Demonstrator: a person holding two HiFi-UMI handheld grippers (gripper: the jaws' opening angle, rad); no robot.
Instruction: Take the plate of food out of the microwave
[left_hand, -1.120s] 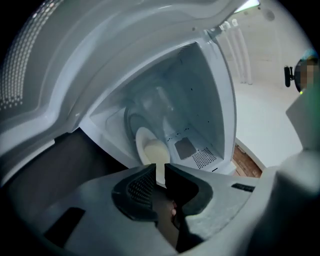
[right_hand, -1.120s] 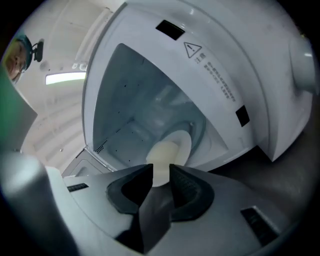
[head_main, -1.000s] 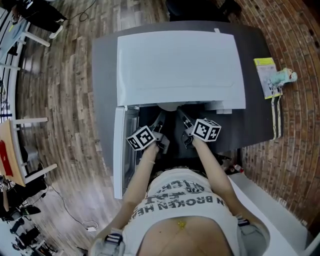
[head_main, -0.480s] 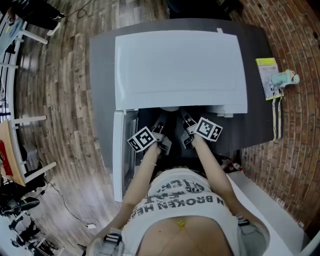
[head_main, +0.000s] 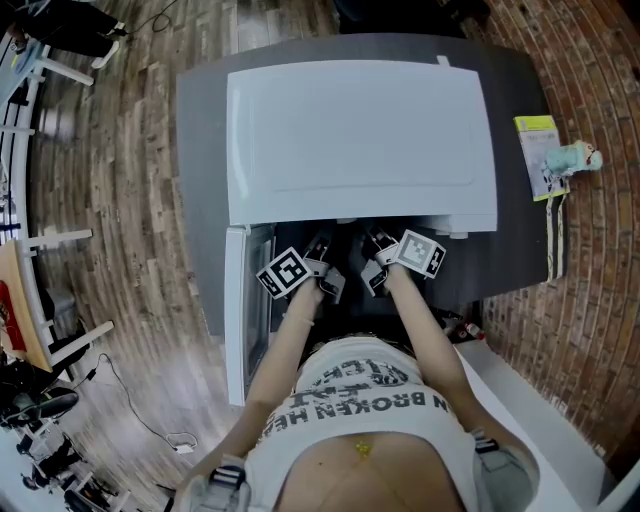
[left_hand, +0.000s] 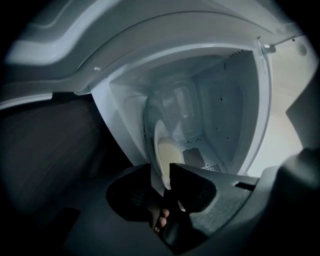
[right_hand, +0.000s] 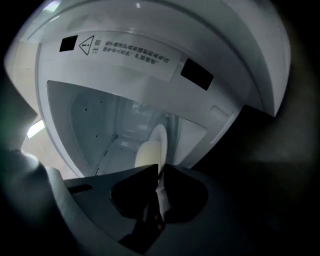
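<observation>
Grasp stage, by my reading: the plate (left_hand: 161, 150) sits inside the microwave (head_main: 360, 140), near its mouth, with pale food (left_hand: 172, 152) on it. My left gripper (left_hand: 166, 175) is clamped on the plate's near rim. The right gripper (right_hand: 159, 172) pinches the rim further along; its jaws have just been closing, with the rim between them. The next move, I judge, calls for drawing both hands back together and level, so the plate clears the opening without tipping. Since a second ago the right marker cube has rolled slightly, the hands have barely shifted, and the pale rim no longer peeks out in the head view.
</observation>
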